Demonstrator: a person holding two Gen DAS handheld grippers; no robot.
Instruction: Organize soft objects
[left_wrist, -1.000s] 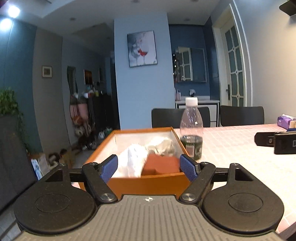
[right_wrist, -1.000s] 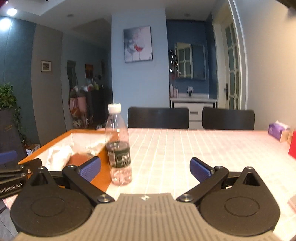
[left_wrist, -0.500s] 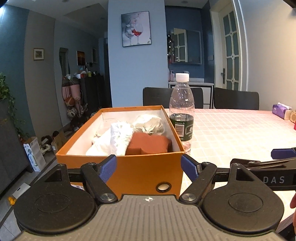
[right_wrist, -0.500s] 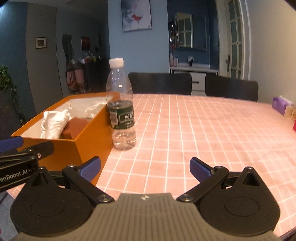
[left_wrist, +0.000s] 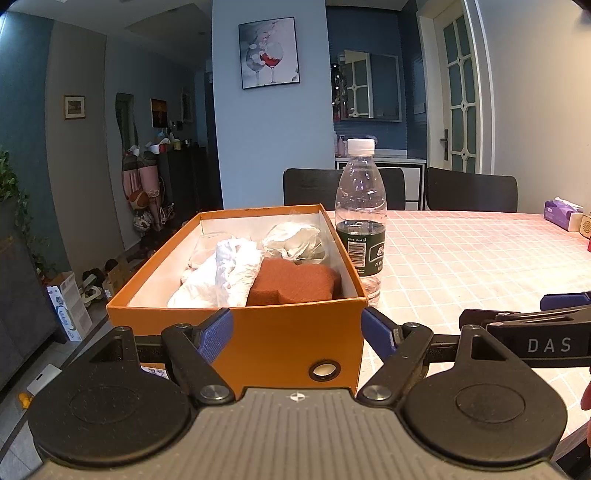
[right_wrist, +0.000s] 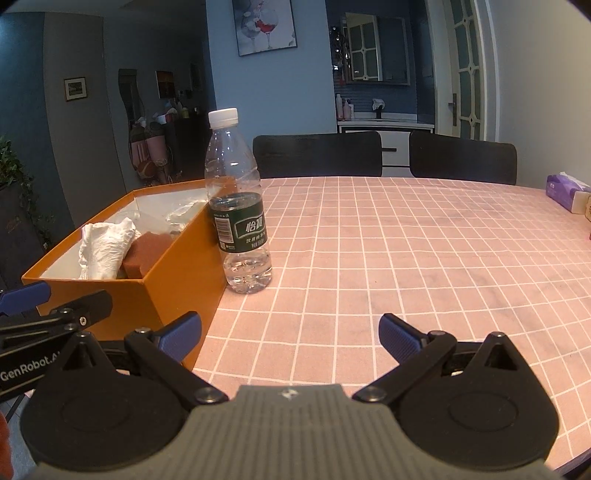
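An orange box (left_wrist: 280, 339) stands at the table's left edge; it also shows in the right wrist view (right_wrist: 173, 280). Inside lie a white cloth (left_wrist: 221, 275), a brown sponge (left_wrist: 291, 282) and a crumpled plastic bag (left_wrist: 291, 240). My left gripper (left_wrist: 297, 334) is open and empty, just in front of the box's near wall. My right gripper (right_wrist: 290, 334) is open and empty over the pink checked table (right_wrist: 406, 258), right of the box. A clear water bottle (right_wrist: 238, 206) stands upright against the box's right side.
A purple tissue pack (right_wrist: 565, 192) lies at the table's far right. Two black chairs (right_wrist: 317, 153) stand behind the table. The floor drops off left of the box, with a white carton (left_wrist: 68, 306) there.
Both grippers have pulled back and risen from the box, which now shows its front wall. Both stay open and empty.
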